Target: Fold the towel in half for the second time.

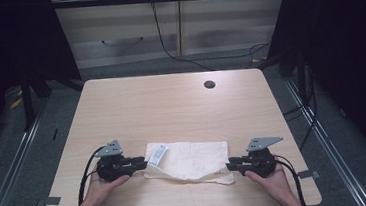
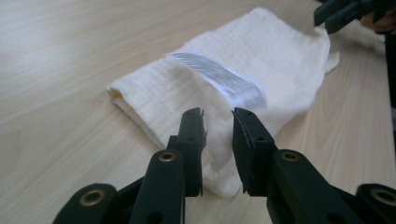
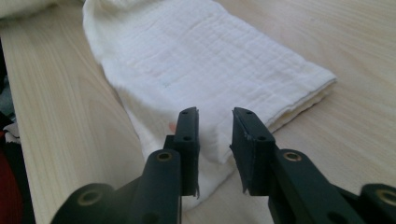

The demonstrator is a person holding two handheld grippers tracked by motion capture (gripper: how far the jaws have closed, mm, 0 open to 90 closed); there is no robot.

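Wooden table: folded cloth lies between both sets of fingers, spread, gripping nothing; withdraw level, avoiding snags.

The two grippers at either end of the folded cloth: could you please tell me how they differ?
The left gripper sits at the cloth's end that bears the printed label; the right gripper sits at the plain end. The left one points rightward in the high view, the right one leftward. Both lie low on the table, fingers slightly apart, with cloth between them but not pinched.
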